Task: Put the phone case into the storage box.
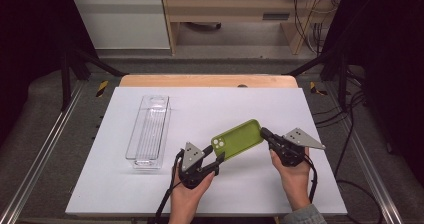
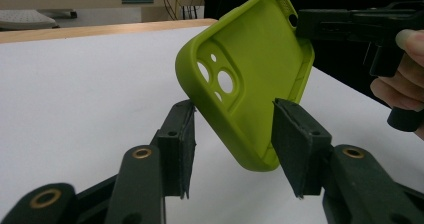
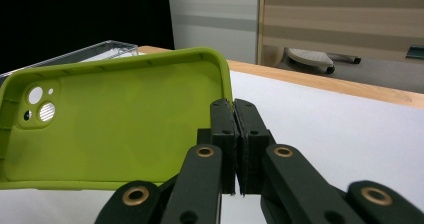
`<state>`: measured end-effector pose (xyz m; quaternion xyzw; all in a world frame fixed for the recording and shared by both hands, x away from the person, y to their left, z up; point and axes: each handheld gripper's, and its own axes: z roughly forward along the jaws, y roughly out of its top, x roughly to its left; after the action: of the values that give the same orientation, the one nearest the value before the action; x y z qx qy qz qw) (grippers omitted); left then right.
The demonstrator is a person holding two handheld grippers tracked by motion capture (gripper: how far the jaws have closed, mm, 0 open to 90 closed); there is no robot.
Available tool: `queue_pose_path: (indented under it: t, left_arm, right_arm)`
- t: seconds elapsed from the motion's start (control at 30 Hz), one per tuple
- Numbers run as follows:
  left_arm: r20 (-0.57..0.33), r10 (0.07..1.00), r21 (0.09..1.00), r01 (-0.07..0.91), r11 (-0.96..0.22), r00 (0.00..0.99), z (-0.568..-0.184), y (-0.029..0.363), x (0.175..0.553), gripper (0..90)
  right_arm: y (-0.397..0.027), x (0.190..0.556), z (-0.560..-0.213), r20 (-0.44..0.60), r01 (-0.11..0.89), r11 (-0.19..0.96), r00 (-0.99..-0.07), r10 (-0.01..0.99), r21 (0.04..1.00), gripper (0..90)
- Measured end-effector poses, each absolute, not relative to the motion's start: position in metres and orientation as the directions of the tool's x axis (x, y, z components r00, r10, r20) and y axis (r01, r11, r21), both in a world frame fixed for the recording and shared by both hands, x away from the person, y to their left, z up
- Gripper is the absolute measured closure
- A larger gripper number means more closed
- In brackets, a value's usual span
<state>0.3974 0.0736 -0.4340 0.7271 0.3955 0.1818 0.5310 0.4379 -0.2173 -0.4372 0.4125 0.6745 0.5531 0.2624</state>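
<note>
Case feel: green phone case (image 1: 237, 139) looks light, rubbery, bendy; best pinched at a rim.
Left tool (image 1: 218, 165): jaws apart, straddling the case's camera-hole end; pads (image 2: 295, 144) just beside the rim, contact unclear.
Right tool (image 1: 264, 132): clenched on the far end's rim, holding the case tilted above the worktop (image 1: 280, 104).
Beyond left tool: clear bin (image 1: 148, 132), well apart.

The high view looks forward and down over the white table (image 1: 150, 184); both gripper views sit low and close, sharing the green phone case (image 2: 250, 74).
</note>
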Motion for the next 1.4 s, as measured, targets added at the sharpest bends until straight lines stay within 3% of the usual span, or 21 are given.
queue_pose_path:
  t: [0.5, 1.4]
  left_arm:
    - [-0.210, 0.757, 0.911, 0.405, -0.079, 0.619, -0.4359, 0.0746, 0.3983, 66.4]
    - [-0.252, 0.736, 0.915, 0.401, -0.029, 0.628, -0.4335, 0.0777, 0.3937, 78.2]
  right_arm:
    - [-0.2152, 0.4377, -0.4382, 0.102, 0.267, 0.052, -0.531, 0.841, 0.962, 88.4]
    - [-0.2141, 0.4416, -0.4447, 0.124, 0.298, 0.054, -0.546, 0.829, 0.953, 88.0]
